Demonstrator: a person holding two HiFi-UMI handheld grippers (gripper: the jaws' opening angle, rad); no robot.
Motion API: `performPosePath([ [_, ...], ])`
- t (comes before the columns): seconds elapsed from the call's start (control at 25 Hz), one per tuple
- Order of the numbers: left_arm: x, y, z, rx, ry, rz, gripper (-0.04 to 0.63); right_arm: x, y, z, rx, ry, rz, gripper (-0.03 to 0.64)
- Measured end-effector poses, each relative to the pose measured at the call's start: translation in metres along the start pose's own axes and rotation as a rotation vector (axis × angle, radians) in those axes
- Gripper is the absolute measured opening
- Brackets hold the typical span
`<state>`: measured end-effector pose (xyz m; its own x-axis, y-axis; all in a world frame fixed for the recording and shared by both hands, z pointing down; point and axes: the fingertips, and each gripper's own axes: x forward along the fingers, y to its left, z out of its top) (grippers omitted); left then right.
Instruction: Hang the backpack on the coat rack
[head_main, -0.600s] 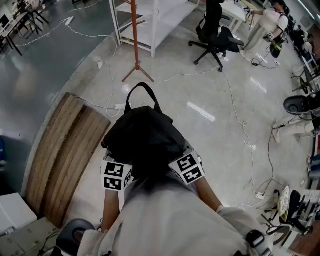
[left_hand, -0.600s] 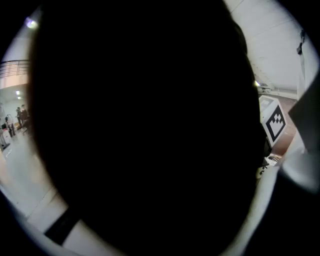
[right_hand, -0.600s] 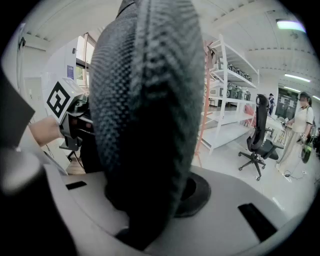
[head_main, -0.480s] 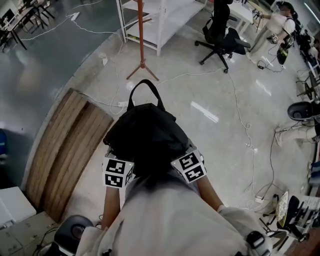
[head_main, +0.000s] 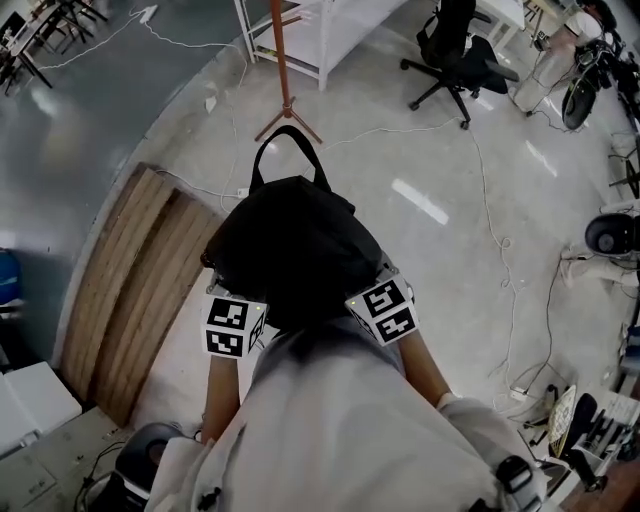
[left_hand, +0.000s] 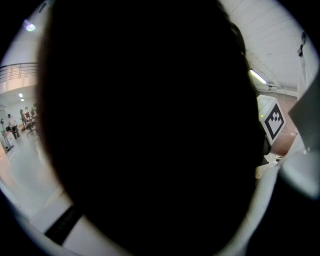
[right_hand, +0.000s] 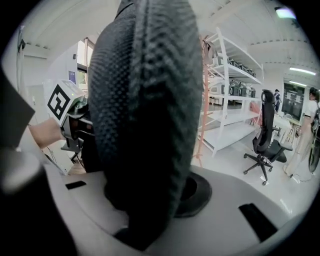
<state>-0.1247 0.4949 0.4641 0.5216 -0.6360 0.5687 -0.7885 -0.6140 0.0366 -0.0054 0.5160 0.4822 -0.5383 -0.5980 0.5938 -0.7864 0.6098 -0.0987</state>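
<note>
I carry a black backpack (head_main: 290, 250) above the floor between both grippers, its top handle loop (head_main: 288, 150) pointing toward the orange coat rack (head_main: 285, 60). The rack's tripod foot (head_main: 288, 122) stands just beyond the handle. My left gripper (head_main: 238, 322) and right gripper (head_main: 382, 306) show only their marker cubes; the jaws are hidden under the bag. Black fabric of the backpack (left_hand: 145, 130) fills the left gripper view. In the right gripper view a padded mesh part of the backpack (right_hand: 145, 115) sits between the jaws, with the coat rack's pole (right_hand: 204, 100) behind.
A wooden board (head_main: 130, 290) lies on the floor at left. A white shelf unit (head_main: 325, 30) stands behind the rack, an office chair (head_main: 455, 60) to its right. Cables (head_main: 490, 230) trail over the floor; white boxes (head_main: 35, 400) sit at lower left.
The backpack and both grippers have moved forward toward the coat rack; the handle loop now nearly reaches the rack's foot. The grip looks unchanged.
</note>
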Motion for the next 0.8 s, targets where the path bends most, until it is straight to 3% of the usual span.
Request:
performPosePath([
  [0.32,0.053,-0.006,0.039,0.045,-0.042,0.029,0.091,0.009,-0.066,0.012,0.012,-0.044,0.022,0.114],
  [0.8,0.124,-0.049,0.091,0.083,-0.128,-0.018,0.091,-0.017,-0.158,0.011,0.022,-0.064,-0.063,0.117],
])
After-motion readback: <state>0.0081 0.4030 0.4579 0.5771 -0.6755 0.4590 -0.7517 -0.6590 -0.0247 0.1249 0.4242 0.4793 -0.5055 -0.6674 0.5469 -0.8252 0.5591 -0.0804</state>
